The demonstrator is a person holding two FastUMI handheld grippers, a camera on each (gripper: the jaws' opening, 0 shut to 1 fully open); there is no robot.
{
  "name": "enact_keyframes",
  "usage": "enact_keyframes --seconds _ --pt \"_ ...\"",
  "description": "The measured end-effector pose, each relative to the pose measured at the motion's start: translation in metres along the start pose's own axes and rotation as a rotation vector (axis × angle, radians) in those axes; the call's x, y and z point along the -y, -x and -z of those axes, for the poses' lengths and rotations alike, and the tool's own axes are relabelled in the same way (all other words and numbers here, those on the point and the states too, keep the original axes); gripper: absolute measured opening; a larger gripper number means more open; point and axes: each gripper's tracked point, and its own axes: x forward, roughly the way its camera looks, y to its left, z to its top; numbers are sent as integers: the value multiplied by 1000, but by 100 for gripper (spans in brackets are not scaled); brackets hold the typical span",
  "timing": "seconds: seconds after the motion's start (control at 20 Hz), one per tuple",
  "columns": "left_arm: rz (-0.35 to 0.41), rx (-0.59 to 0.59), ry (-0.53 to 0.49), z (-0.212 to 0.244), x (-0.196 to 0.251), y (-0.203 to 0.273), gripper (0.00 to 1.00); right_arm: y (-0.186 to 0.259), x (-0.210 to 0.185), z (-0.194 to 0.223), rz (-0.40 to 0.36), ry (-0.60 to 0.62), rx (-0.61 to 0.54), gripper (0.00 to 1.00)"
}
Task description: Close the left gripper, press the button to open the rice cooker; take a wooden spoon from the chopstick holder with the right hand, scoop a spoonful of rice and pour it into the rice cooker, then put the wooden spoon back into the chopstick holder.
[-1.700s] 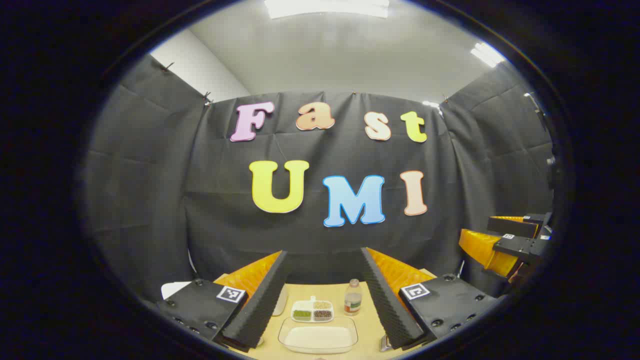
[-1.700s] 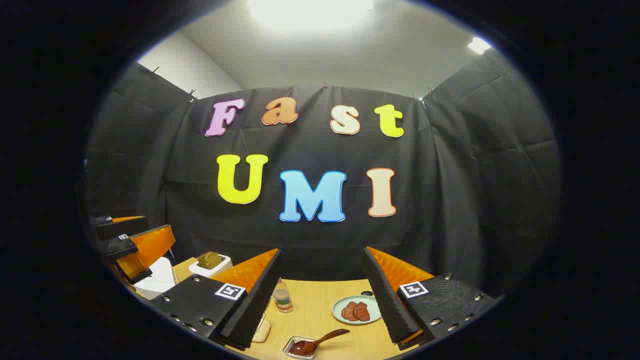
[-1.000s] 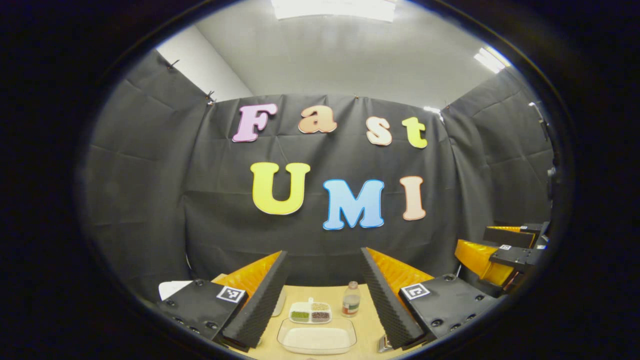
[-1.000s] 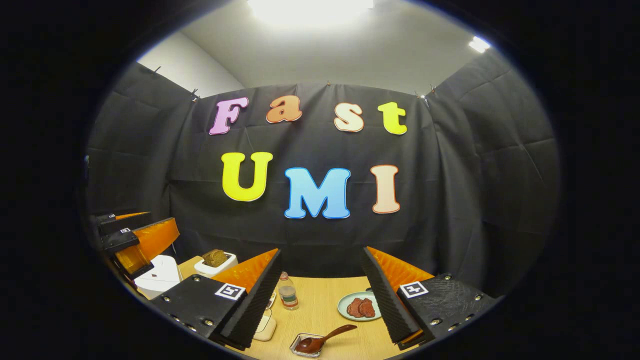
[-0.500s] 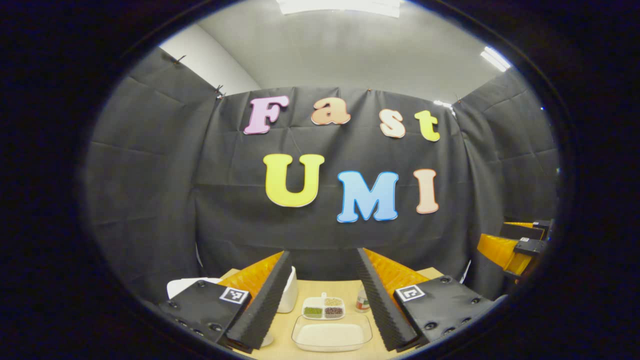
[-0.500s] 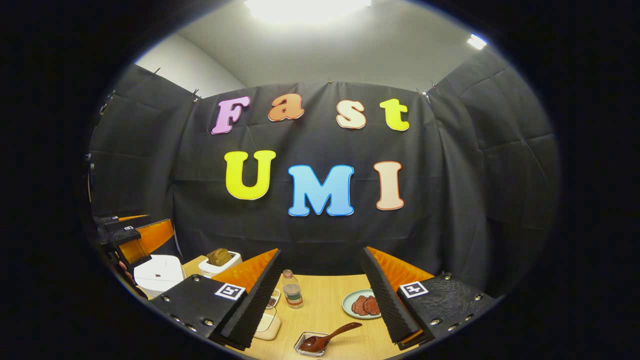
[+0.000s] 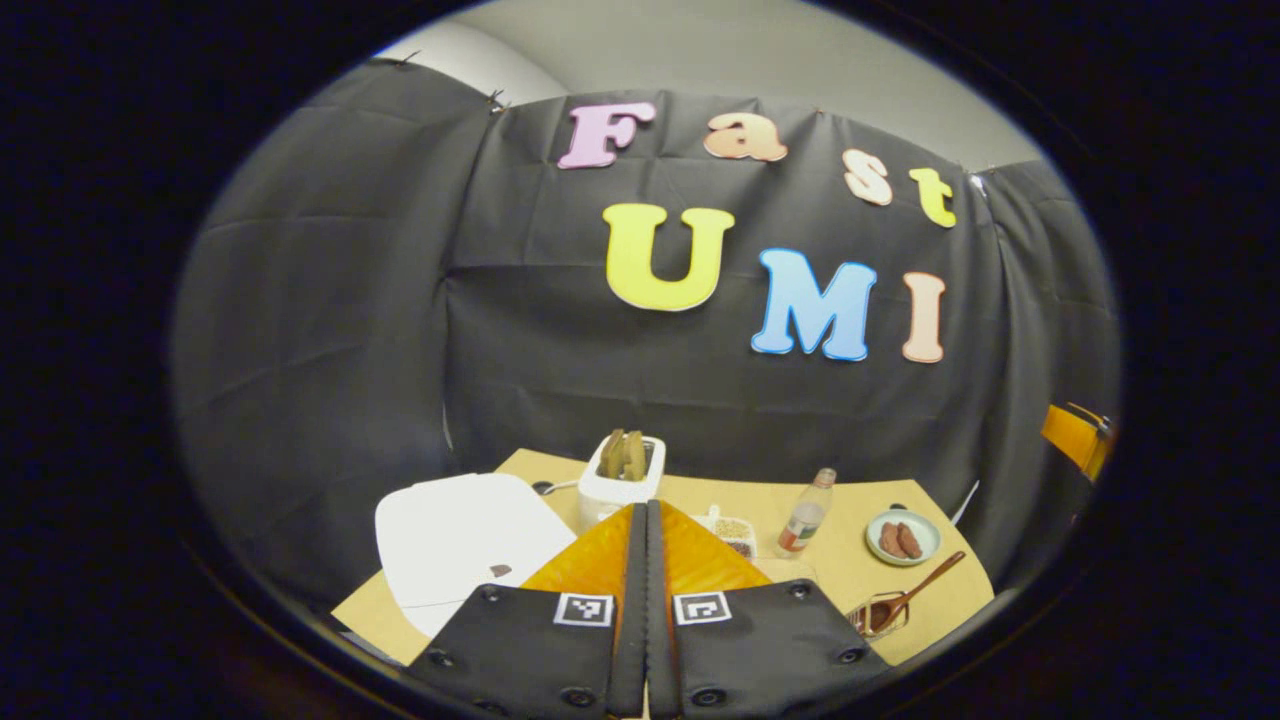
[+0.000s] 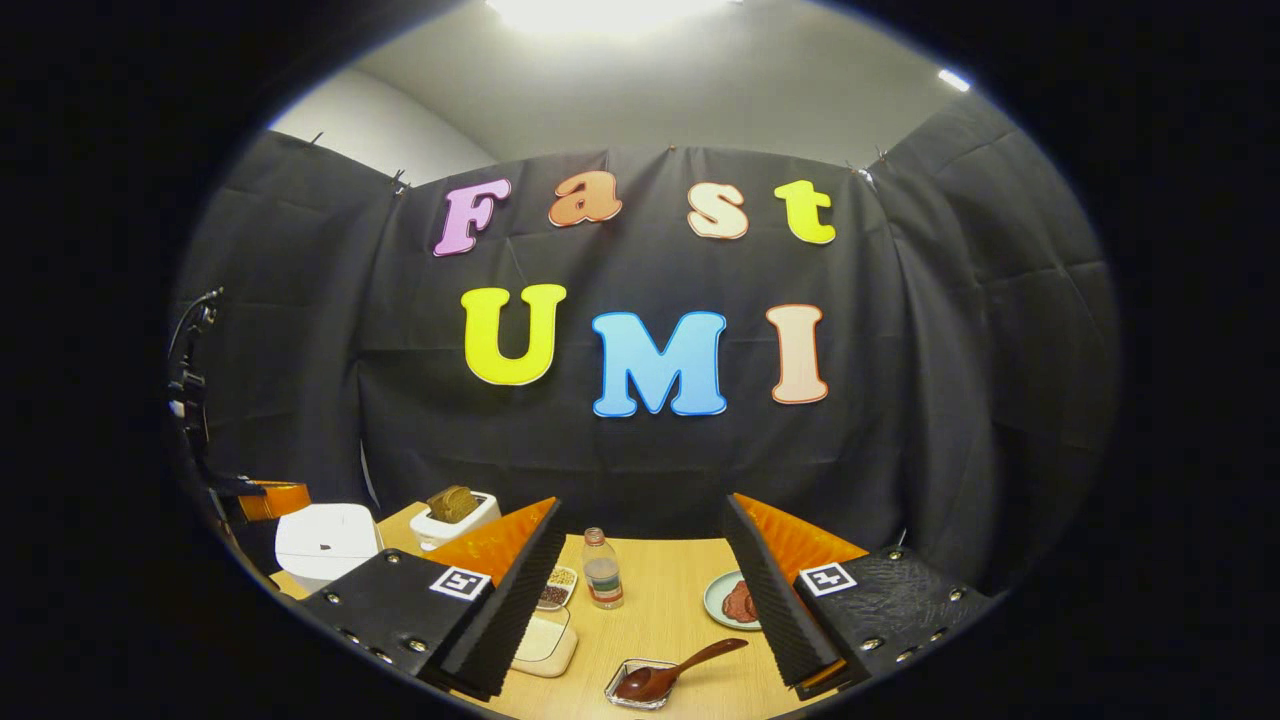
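Plate (image 8: 722,598) half hidden behind right gripper (image 8: 640,590); compartment tray (image 7: 733,530) partly behind left gripper (image 7: 646,600).

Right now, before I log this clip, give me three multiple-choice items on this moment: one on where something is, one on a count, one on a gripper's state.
1. Where does the wooden spoon rest?
A. Bowl end in a small clear dish on the table
B. Inside the toaster
C. Between the right gripper's fingers

2. How many compartments of the white divided dish can be counted in the right gripper view?
A. One
B. Two
C. Five

3. How does the left gripper stand?
A. Wide open
B. Shut on the bottle
C. Shut, holding nothing

Answers:
1. A: the spoon's bowl sits in the dish with the handle slanting up and out.
2. B: two filled sections show beside the right gripper's finger, which hides the rest.
3. C: in the left gripper view its two fingers meet along their length with nothing between them.
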Motion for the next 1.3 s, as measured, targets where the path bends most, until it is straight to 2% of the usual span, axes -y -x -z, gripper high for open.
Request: enact_keyframes --seconds 0.2,0.5,0.55,0.65,0.9,1.1,1.3 --pt "-105 -135 93 33 -70 -16 8 -3 -9 4 -18 20 -11 97" --pt "-112 -263 195 74 -107 -49 8 -8 -15 13 -33 28 -39 96" --pt "-117 -281 199 83 -111 -58 6 -8 -15 13 -33 30 -41 96" --pt "-128 -315 200 101 -119 -73 11 -9 -15 15 -30 39 -44 96" --pt "-198 -383 165 137 -135 -87 7 -10 -7 20 -3 46 -61 96" --pt "-201 -329 131 120 -136 -89 9 -12 0 19 13 48 -59 96" --pt "-248 -196 43 67 -140 -76 8 -13 -2 17 5 45 -53 96"
